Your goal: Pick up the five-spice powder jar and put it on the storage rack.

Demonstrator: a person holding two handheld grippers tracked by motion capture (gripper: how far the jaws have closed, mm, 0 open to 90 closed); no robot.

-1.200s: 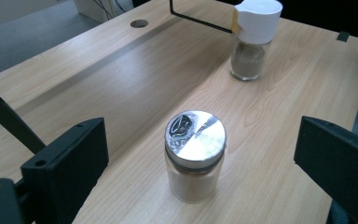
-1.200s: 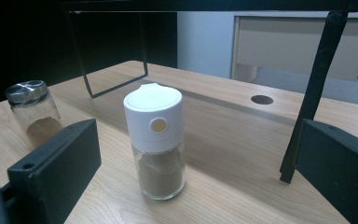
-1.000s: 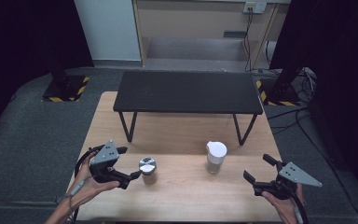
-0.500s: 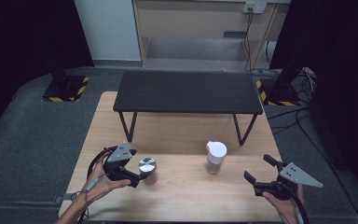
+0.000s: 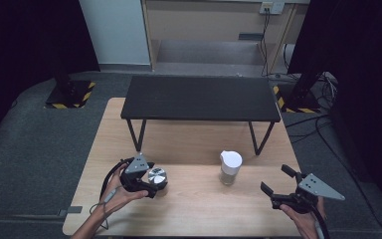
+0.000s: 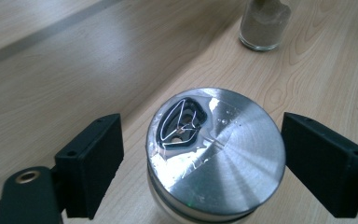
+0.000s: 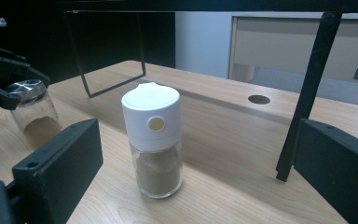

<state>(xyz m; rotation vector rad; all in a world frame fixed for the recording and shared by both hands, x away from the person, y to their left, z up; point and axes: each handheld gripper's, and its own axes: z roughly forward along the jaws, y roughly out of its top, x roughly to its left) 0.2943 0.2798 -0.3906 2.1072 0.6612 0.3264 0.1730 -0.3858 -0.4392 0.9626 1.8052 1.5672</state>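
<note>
Pale wooden surface (image 5: 194, 209) carries a black bench (image 5: 201, 98) at upper centre. Lower left, left gripper (image 5: 151, 183) fingers apart around a steel-lidded jar (image 5: 157, 177); lower right, right gripper (image 5: 274, 182) fingers apart, white-capped shaker (image 5: 230, 167) between them.

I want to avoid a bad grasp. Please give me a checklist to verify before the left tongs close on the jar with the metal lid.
1. Left tongs open wide enough: ok, both jaws stand apart from the lid.
2. Metal-lid jar centred between the jaws: ok, a gap shows on each side.
3. Jar upright on the wooden table: ok.
4. Jaw height on the jar: cannot tell, the lid hides the glass body.
5. White-cap jar clear of the grasp: ok, it stands well apart.
6. Right tongs out of the way: ok, open near the table's right edge.
</note>
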